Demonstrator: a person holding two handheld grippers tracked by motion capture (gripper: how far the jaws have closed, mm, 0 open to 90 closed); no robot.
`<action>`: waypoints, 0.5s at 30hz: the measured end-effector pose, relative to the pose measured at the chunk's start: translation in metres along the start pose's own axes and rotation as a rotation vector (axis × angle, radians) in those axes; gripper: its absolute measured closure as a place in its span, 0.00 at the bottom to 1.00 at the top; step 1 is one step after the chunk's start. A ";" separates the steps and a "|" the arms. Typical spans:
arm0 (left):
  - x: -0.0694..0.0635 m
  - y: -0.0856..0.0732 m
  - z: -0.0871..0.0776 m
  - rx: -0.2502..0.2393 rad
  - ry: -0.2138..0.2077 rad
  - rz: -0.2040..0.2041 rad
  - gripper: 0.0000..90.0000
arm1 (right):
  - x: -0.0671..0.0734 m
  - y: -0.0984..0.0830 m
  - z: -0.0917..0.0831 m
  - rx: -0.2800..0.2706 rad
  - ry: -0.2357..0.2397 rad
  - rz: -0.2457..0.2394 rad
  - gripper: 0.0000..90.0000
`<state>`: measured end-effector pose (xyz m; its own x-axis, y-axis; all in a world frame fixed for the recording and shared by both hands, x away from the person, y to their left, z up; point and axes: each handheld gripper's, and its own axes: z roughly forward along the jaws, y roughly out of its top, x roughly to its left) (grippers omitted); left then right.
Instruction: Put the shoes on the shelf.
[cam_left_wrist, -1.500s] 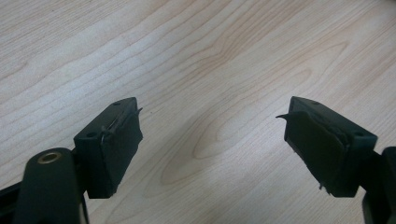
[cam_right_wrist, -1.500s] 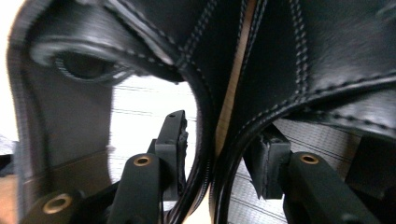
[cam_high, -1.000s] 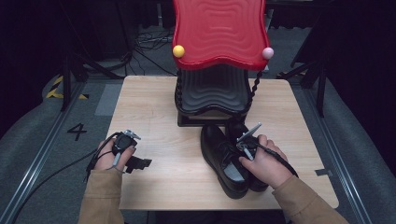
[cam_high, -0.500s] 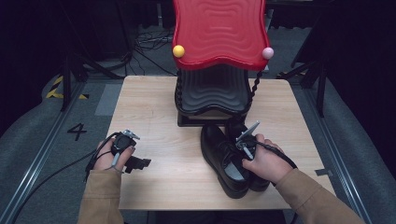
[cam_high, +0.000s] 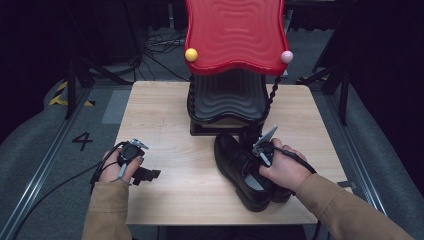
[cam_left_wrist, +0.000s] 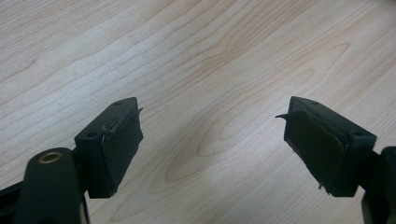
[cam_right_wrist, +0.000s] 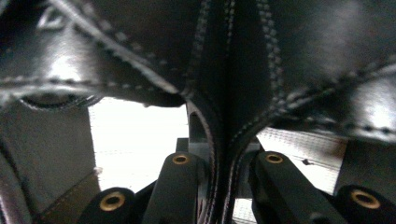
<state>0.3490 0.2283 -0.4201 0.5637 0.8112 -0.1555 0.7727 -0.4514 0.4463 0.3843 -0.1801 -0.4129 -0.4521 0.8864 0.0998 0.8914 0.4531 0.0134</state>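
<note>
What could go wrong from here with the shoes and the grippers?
The right gripper, whose jaws have just been closing, pinches the inner walls of both black shoes together; one shoe might slip out when lifted. The red-topped rack stands close behind the pair, so a raised shoe could bump it. The left gripper rests open over the table, lending no support.

You look down from above onto the table (cam_high: 165, 120); your left gripper camera hugs its wood, your right one presses against the shoes (cam_right_wrist: 261, 60)

The person's right hand (cam_high: 282, 170) hides the right gripper's (cam_high: 261, 154) jaws beside the near shoe (cam_high: 242, 170); the far shoe (cam_high: 250, 136) lies mostly hidden behind the near shoe.
</note>
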 end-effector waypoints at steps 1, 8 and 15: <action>0.001 0.000 0.000 -0.002 0.001 -0.002 0.22 | 0.000 0.000 -0.002 0.002 0.006 0.001 0.92; 0.002 -0.001 -0.001 -0.001 -0.006 -0.011 0.22 | 0.005 -0.007 -0.028 0.017 0.066 0.009 0.92; 0.001 -0.001 0.001 0.002 -0.007 -0.007 0.22 | 0.011 -0.015 -0.057 0.024 0.079 -0.006 0.92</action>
<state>0.3495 0.2294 -0.4216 0.5599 0.8120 -0.1647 0.7773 -0.4460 0.4438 0.3679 -0.1824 -0.3558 -0.4527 0.8737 0.1781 0.8870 0.4617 -0.0099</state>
